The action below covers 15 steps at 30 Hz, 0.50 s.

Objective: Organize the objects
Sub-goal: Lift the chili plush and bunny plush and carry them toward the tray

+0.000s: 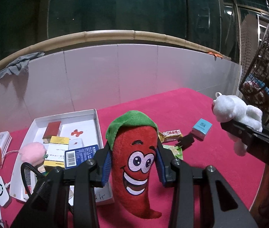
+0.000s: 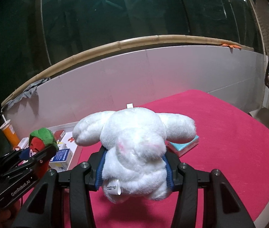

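Observation:
My left gripper [image 1: 133, 163] is shut on a red chili plush [image 1: 134, 167] with a green cap and a smiling face, held above the red table. It also shows at the left of the right wrist view [image 2: 37, 144]. My right gripper [image 2: 134, 169] is shut on a white plush animal [image 2: 134, 148], seen from behind with its label down. That plush also shows at the right of the left wrist view [image 1: 233, 112]. A white shallow box [image 1: 94, 114] to the left holds several small cartons and a pink plush [image 1: 33, 151].
On the red tablecloth [image 1: 200, 161] lie a light blue box [image 1: 201, 127], a snack bar [image 1: 171, 134], a black plug and a green packet. A wire basket [image 1: 263, 79] hangs at right. White panels back the table. Chargers and an orange cup [image 2: 10, 133] stand left.

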Available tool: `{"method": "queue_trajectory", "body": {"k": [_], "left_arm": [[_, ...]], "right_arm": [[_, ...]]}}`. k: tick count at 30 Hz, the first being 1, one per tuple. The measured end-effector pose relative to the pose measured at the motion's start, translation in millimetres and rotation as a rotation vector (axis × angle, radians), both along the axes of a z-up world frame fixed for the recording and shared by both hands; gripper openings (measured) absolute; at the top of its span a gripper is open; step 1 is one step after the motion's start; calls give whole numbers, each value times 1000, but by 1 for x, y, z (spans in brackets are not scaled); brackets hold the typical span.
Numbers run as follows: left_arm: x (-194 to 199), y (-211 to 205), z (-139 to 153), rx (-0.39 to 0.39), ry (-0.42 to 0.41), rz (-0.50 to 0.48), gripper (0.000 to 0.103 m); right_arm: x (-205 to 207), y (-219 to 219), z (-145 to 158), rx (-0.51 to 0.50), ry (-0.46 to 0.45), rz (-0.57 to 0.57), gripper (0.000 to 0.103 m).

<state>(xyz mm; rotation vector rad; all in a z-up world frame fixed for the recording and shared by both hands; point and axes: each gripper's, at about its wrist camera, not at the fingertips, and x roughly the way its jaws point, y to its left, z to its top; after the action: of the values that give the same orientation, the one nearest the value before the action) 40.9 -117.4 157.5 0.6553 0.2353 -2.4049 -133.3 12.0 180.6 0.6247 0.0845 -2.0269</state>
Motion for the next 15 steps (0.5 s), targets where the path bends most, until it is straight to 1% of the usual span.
{"method": "queue_trajectory", "body": {"k": [15], "left_arm": [[26, -19, -2, 24, 34, 48, 38]], "right_arm": [[34, -25, 2, 40, 37, 73, 53]]}}
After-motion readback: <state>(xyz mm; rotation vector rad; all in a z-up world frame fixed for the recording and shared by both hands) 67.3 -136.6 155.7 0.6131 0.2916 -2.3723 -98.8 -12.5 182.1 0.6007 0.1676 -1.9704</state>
